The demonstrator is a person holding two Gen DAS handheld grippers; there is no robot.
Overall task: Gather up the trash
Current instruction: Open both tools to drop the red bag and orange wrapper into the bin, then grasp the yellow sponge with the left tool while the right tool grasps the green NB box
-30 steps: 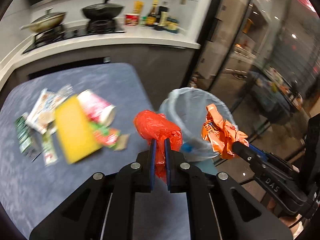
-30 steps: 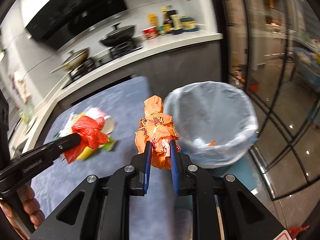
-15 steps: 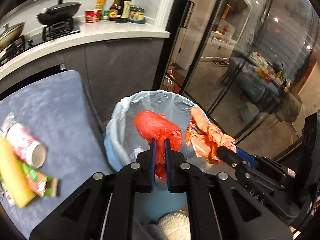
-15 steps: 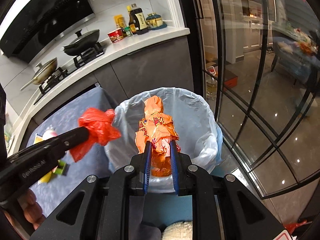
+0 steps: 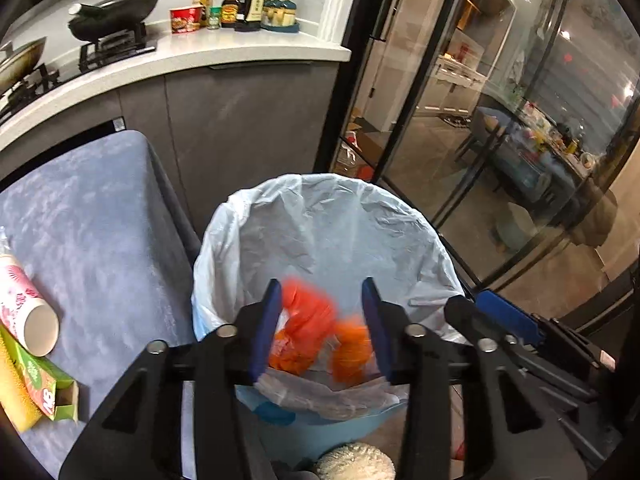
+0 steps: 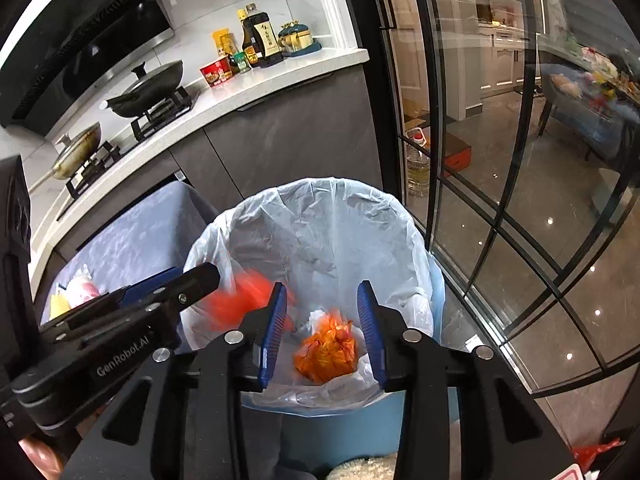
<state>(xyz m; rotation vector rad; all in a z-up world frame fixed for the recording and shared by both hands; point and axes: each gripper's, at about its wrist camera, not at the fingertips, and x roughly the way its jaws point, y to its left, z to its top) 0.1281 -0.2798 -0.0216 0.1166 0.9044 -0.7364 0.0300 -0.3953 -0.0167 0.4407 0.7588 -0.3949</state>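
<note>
Both grippers hang over a blue bin with a pale plastic liner [image 5: 328, 216] [image 6: 320, 216]. The jaws of my left gripper [image 5: 322, 324] are opening, and a red plastic bag [image 5: 306, 320] [image 6: 240, 300] drops blurred between them, free of the pads. The jaws of my right gripper [image 6: 322, 328] are opening too. An orange crumpled wrapper [image 6: 326, 350] [image 5: 352, 348] lies below them inside the bin, touching neither pad. The left gripper shows in the right wrist view as a black arm [image 6: 120, 320] at the left.
A blue-grey cloth table [image 5: 100, 220] stands left of the bin with a pink-and-white cup [image 5: 24, 308], a green carton [image 5: 48, 388] and a yellow pack [image 5: 10, 396]. Behind it runs a counter [image 5: 200, 56] with pans and bottles. Glass doors [image 6: 520, 200] stand to the right.
Both grippers moved from the table to above the bin, then opened. The red bag and the orange wrapper left the pads and fell into the bin.
</note>
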